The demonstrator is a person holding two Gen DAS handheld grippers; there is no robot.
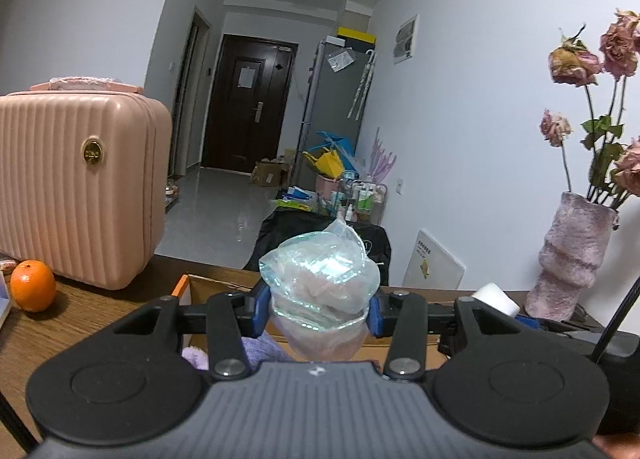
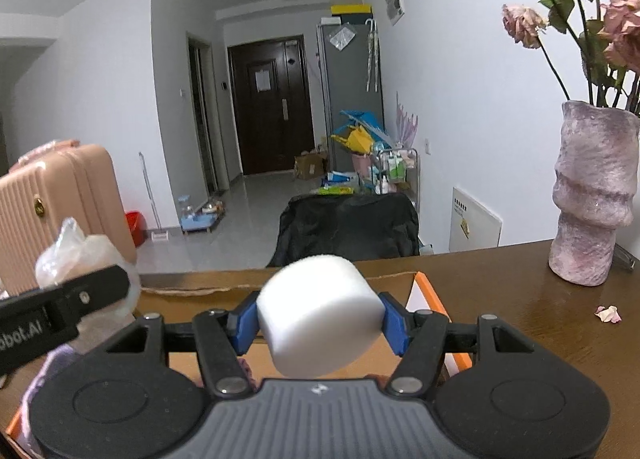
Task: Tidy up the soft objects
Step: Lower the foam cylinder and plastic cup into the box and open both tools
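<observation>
My left gripper [image 1: 319, 309] is shut on a clear plastic bag with a soft pink item inside [image 1: 320, 279], held above an open cardboard box with orange edges [image 1: 208, 291]. A purple fluffy cloth [image 1: 196, 355] lies in the box. My right gripper [image 2: 320, 321] is shut on a white foam cylinder [image 2: 320, 311], also over the box [image 2: 430, 295]. The left gripper and its bag [image 2: 86, 255] show at the left of the right wrist view. The foam cylinder [image 1: 496, 297] shows at the right of the left wrist view.
A pink ribbed case [image 1: 76, 187] and an orange [image 1: 32, 285] stand on the wooden table [image 1: 100, 315] at the left. A pink vase with dried roses [image 2: 592, 199] stands at the right. A fallen petal [image 2: 608, 313] lies near it.
</observation>
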